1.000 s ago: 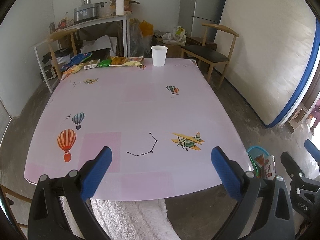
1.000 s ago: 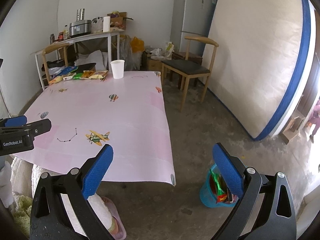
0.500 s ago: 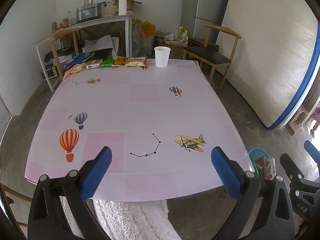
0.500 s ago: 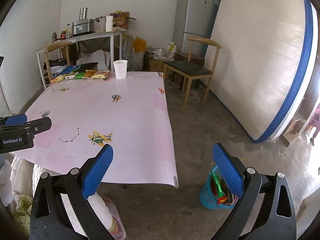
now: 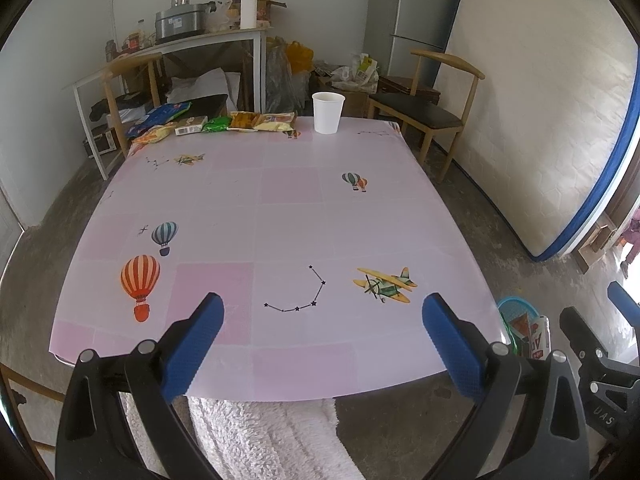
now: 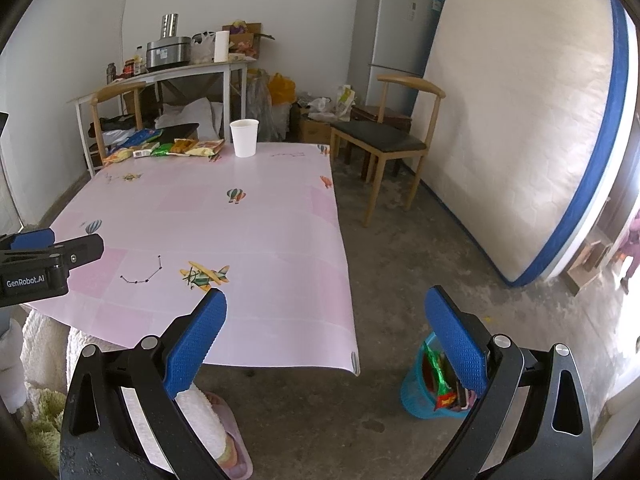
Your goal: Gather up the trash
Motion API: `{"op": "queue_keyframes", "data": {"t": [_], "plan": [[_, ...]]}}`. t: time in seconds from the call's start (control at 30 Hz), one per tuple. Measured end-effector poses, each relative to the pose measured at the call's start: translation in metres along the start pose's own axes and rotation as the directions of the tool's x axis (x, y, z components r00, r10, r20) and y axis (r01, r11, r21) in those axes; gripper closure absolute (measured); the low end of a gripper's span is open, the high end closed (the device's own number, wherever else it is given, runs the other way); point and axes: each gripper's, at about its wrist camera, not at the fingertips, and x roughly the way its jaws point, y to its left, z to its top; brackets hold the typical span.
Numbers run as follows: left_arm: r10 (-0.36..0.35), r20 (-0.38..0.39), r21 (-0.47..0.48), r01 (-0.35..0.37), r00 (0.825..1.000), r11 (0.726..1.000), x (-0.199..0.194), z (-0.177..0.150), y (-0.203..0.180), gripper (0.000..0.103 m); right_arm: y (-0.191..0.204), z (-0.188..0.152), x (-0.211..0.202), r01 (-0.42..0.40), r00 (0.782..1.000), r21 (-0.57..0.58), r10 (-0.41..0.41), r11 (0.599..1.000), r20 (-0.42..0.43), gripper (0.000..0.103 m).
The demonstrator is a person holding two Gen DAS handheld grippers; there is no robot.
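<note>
Several snack wrappers [image 5: 224, 123] lie in a row along the far edge of the pink table [image 5: 280, 208], with a white paper cup [image 5: 327, 113] standing to their right. The wrappers [image 6: 180, 147] and cup [image 6: 244, 137] show in the right wrist view too. A blue trash basket [image 6: 426, 384] holding wrappers stands on the floor right of the table's near corner, seen as basket [image 5: 518, 326] from the left. My left gripper [image 5: 322, 344] hangs open over the table's near edge. My right gripper [image 6: 326, 342] is open above the floor, left of the basket. Both hold nothing.
A wooden chair [image 6: 394, 140] stands right of the table's far end, another chair [image 5: 132, 84] behind its far left. A mattress [image 6: 532, 120] leans on the right wall beside a fridge [image 6: 394, 36]. A cluttered side table [image 5: 192, 40] stands at the back. A slipper [image 6: 234, 444] lies below.
Both views have crept slightly nearer to the table and tilted a little downward. Both grippers stay open and nothing on the table has moved.
</note>
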Motion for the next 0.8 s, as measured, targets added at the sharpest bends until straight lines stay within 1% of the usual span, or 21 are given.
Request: {"op": "queue_keyframes", "data": {"t": [0.8], "plan": [[-0.005,0.002,-0.017,0.005,1.0,1.0,-0.0026,-0.0011,0.0096,0.006,0.0055,-0.0004,-0.0018,0.003,1.0,-0.003,-0.003,1.0,0.002,0.008]]}}
